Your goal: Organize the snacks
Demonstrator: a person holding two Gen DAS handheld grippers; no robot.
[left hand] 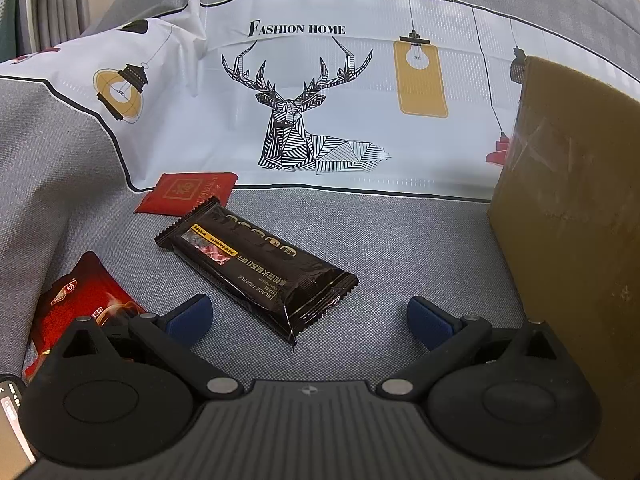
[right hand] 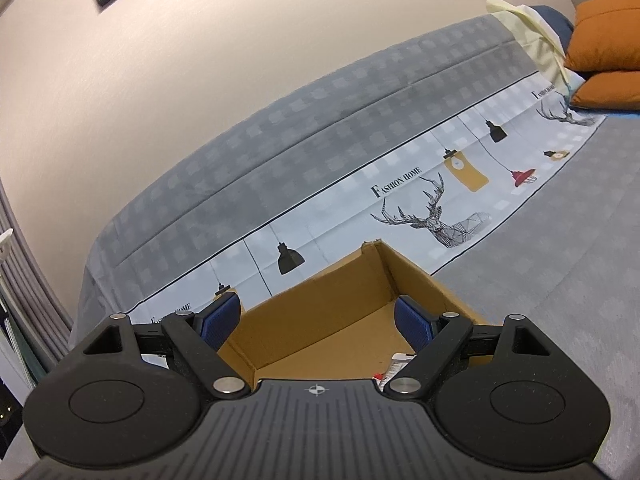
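A long black snack packet [left hand: 256, 268] lies slantwise on the grey bed cover. My left gripper [left hand: 310, 320] hovers open just short of its near end, which reaches between the blue pads [left hand: 192, 318] without touching them. A flat red packet [left hand: 188, 192] lies behind the black one, and a red bag [left hand: 84, 304] lies at the left, partly under the left finger. My right gripper [right hand: 318, 322] stands open over the brown cardboard box [right hand: 332, 296], with nothing between its fingers. A white and red wrapper [right hand: 394, 368] shows on the box floor, mostly hidden by the gripper.
The cardboard box [left hand: 568, 216] rises as a wall at the right in the left wrist view. A white printed band with a deer and lamps [left hand: 304, 120] runs across the bed. Orange pillows [right hand: 604, 52] are stacked at the far right. A curtain [right hand: 24, 280] hangs at the left.
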